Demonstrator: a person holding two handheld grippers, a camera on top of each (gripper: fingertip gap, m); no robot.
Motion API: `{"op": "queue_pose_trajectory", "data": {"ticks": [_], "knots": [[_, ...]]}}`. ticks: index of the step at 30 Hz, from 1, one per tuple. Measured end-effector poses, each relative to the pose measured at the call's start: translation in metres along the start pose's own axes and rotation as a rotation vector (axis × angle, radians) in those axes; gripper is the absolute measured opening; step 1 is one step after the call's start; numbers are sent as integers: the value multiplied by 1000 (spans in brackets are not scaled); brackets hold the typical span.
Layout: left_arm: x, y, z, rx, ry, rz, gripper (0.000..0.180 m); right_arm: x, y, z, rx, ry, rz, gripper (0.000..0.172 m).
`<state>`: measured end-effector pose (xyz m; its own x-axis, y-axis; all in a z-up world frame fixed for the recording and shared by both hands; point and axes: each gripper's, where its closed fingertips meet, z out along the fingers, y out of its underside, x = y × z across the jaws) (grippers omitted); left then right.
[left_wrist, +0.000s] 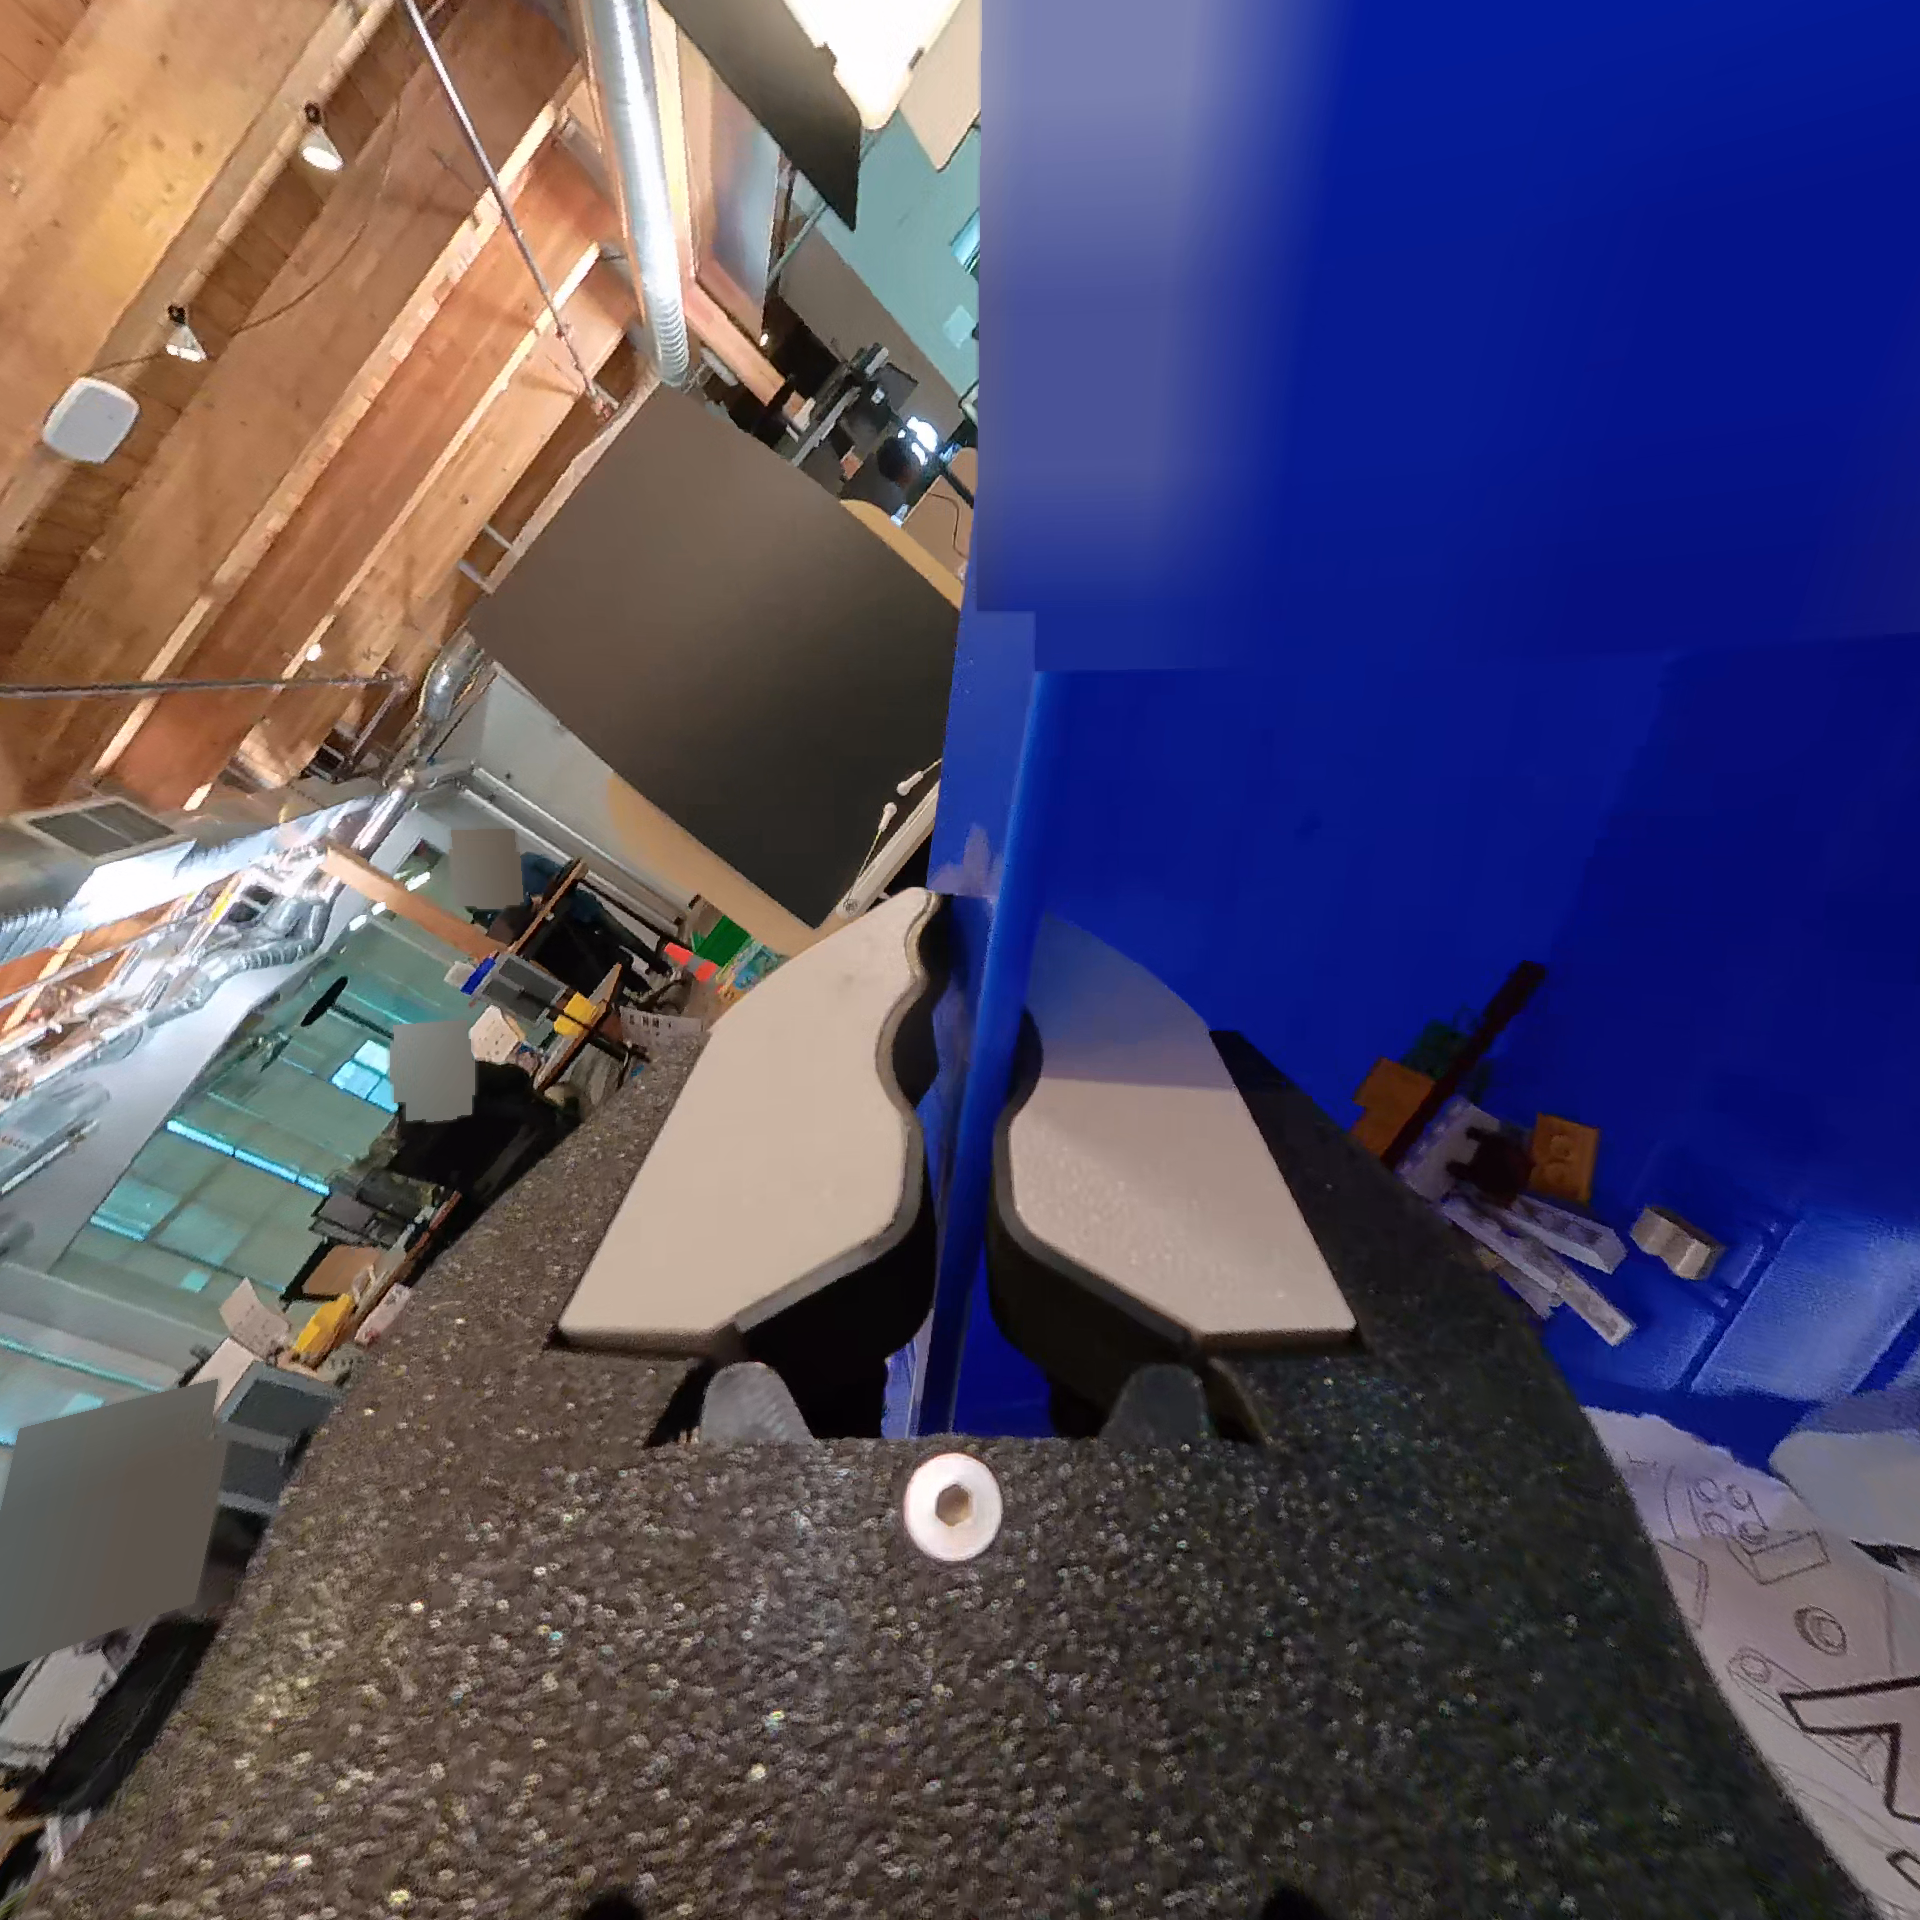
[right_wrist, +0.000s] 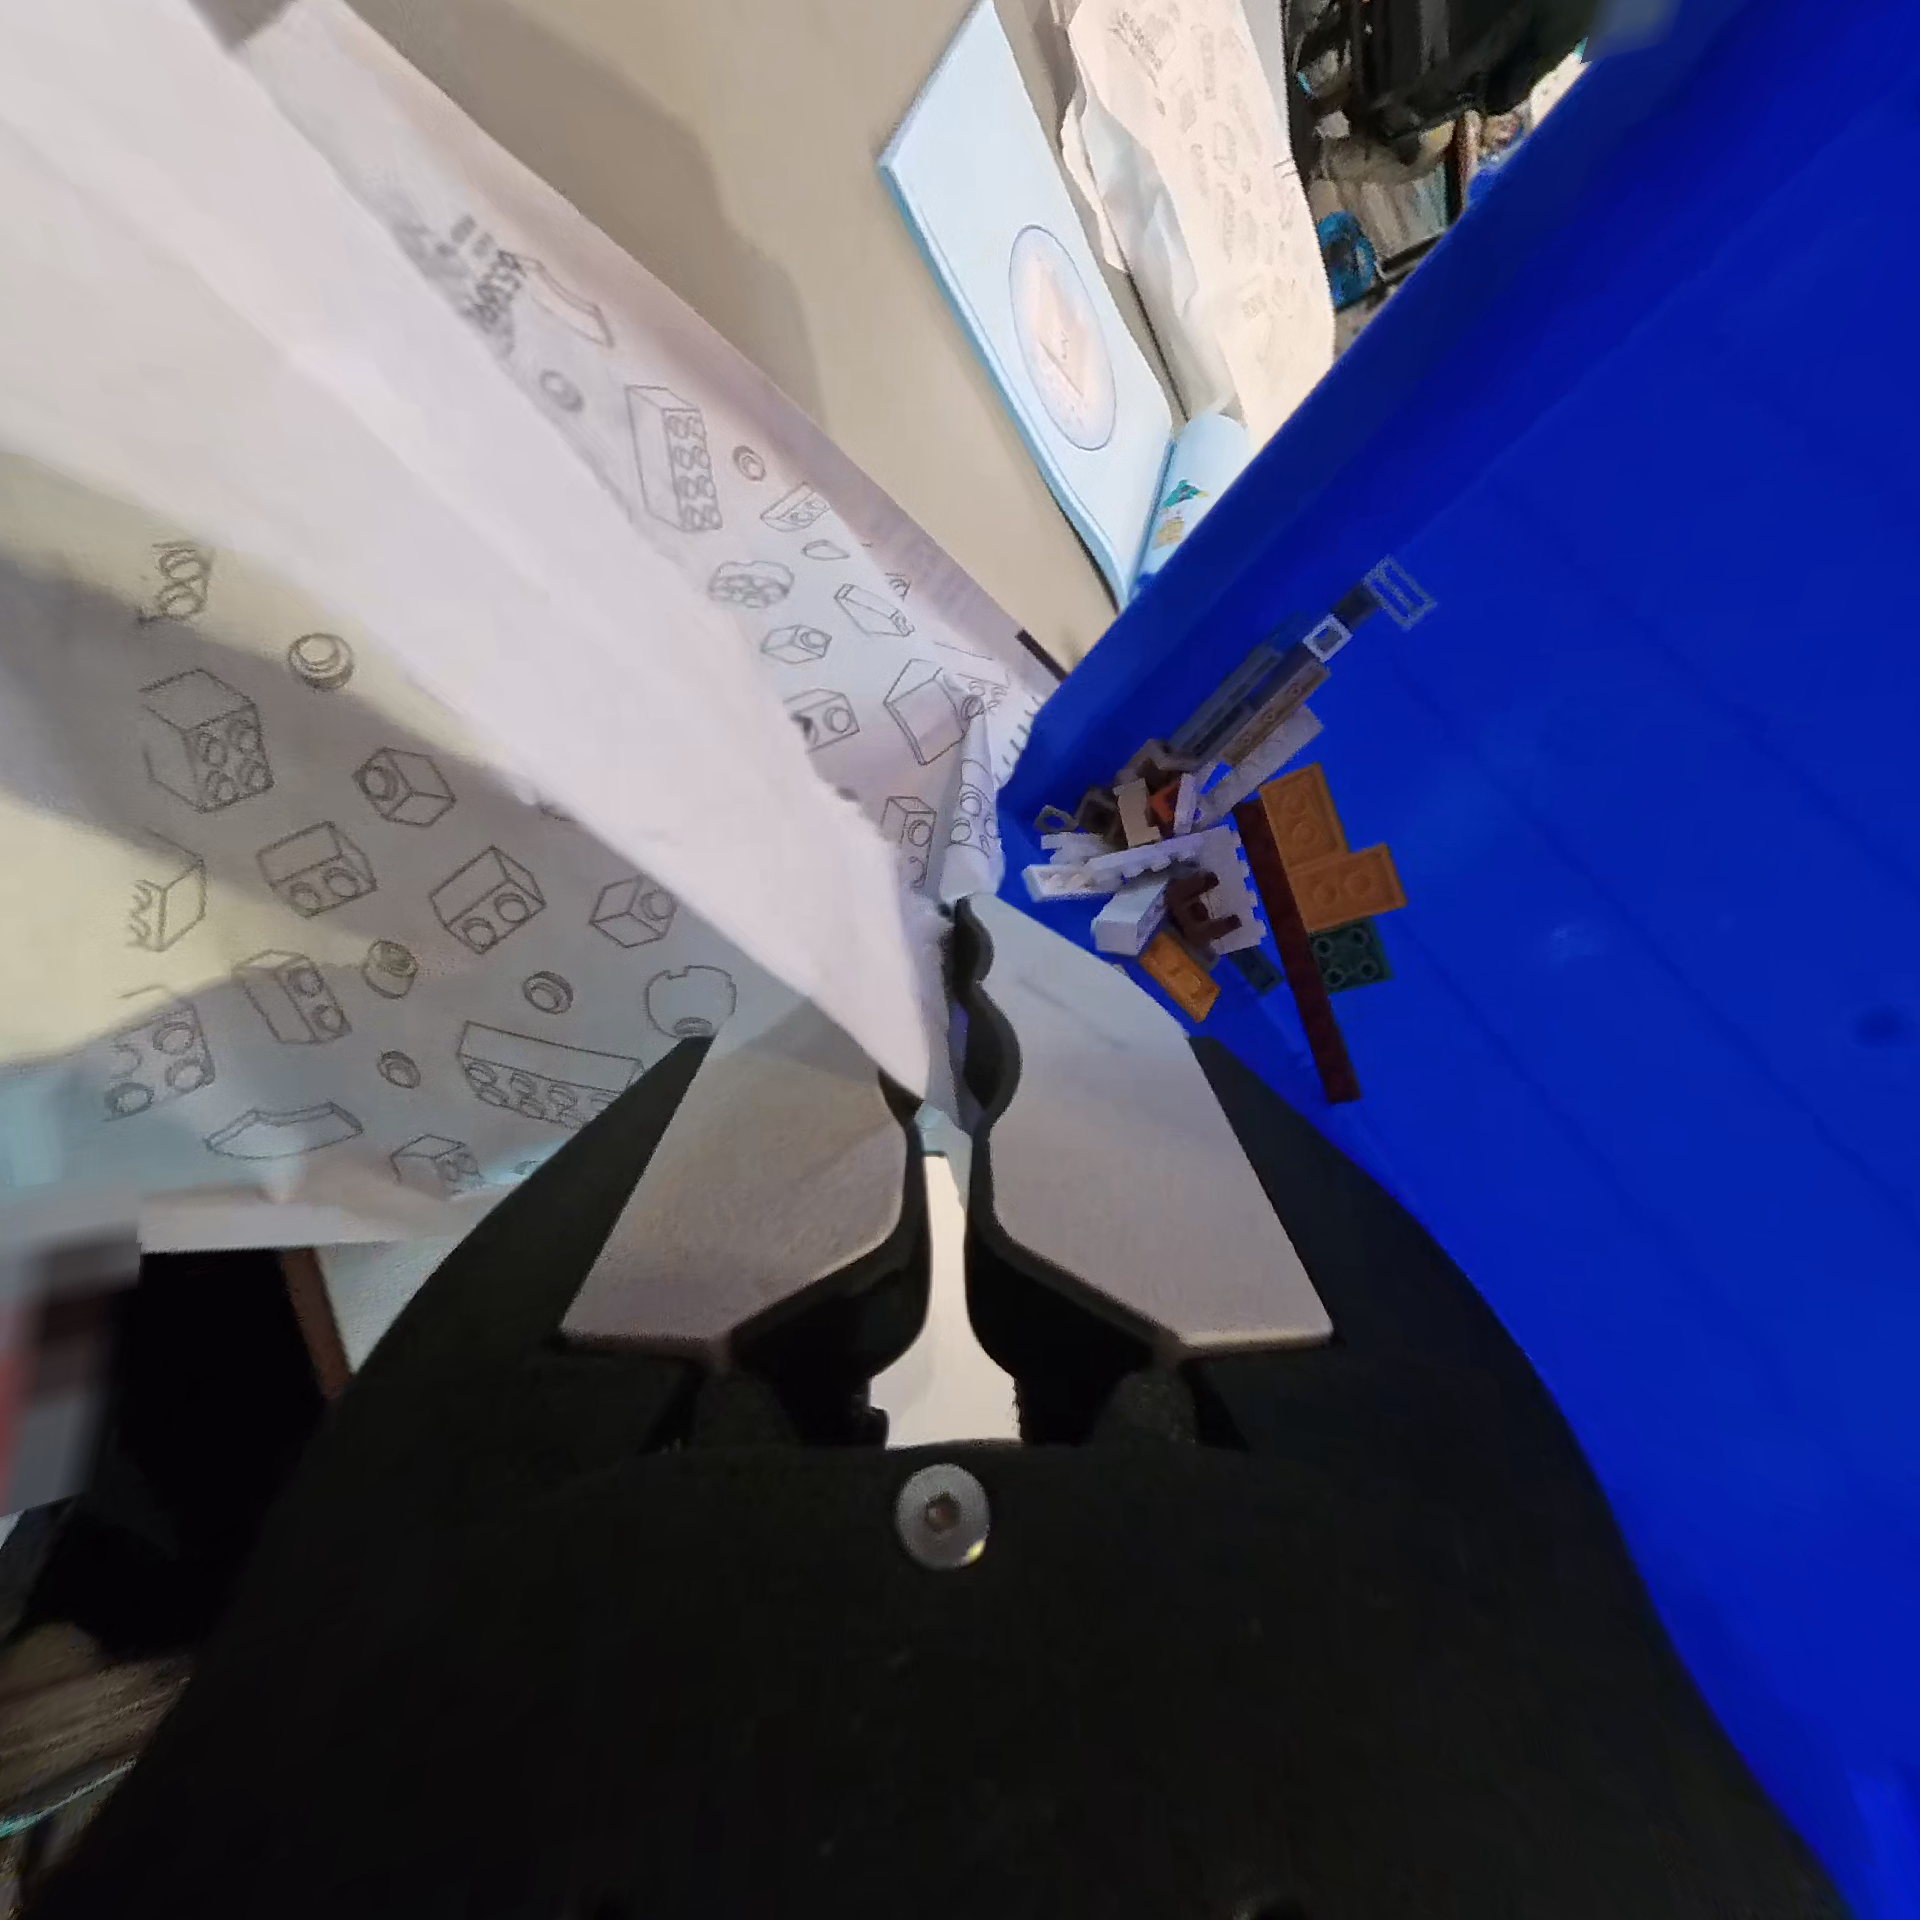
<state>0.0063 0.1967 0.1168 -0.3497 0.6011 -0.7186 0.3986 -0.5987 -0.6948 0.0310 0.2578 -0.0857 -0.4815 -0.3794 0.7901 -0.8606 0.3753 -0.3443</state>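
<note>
Blue bin (left_wrist: 1403, 831) is tipped up steeply, its thin wall clamped in the left gripper (left_wrist: 961, 997): one pad outside, the other inside, both pressed on the wall edge. Bricks (left_wrist: 1496, 1174) sit piled in the bin's lower corner in the left wrist view: white, orange, brown, dark red, one teal. A lone grey brick (left_wrist: 1675, 1242) lies just beside the pile.

Right gripper (right_wrist: 951, 997) has its jaws pinched together on a white paper bag (right_wrist: 582, 644) printed with brick outlines; the paper edge is caught between the pads near the tips. The bag fans up and to the left from the grip, blurred in its upper part. Bin wall (right_wrist: 1610, 727) stands just right of this gripper, touching or nearly touching the right finger; cannot tell which. Same brick pile (right_wrist: 1236, 862) shows close to the fingertips, inside the bin.

Under the bag is a beige table (right_wrist: 748, 177). On it, farther off, lie a booklet (right_wrist: 1029, 281) with a light blue border and another printed paper bag (right_wrist: 1205, 187).

Behind the left gripper: wooden ceiling (left_wrist: 260, 343), silver duct (left_wrist: 639, 187), dark panel (left_wrist: 717, 644), cluttered workbenches with people.
</note>
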Motion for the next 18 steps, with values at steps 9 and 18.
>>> {"op": "queue_pose_trajectory", "data": {"ticks": [9, 18], "knots": [[-6, 1, -9, 30, -17, 9, 5, -2, -13, 6, -10, 16, -47, 1], [2, -3, -10, 53, 10, 50, 5, -4, -13, 10, -23, -1, -71, 0]]}}
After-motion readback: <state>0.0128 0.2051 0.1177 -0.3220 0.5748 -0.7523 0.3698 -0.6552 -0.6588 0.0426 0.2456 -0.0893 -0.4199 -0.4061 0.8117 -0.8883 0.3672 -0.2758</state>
